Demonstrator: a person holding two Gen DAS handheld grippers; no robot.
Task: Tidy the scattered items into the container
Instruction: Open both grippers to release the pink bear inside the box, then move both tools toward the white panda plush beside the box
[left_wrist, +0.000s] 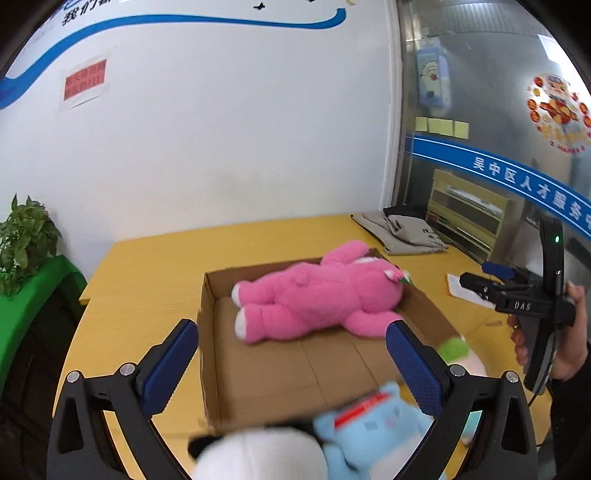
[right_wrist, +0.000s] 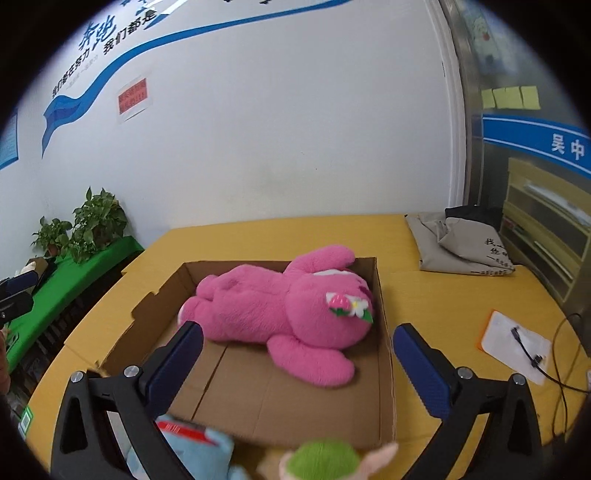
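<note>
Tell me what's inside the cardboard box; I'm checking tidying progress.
Only the pink plush bear lies inside the cardboard box, toward its far end. The near floor is bare cardboard. Whatever is under the bear is hidden. The blue plush sits outside the near wall.

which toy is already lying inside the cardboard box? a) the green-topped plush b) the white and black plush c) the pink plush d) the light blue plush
c: the pink plush lies on the floor of the cardboard box, while the other soft toys sit outside its near edge.
</note>
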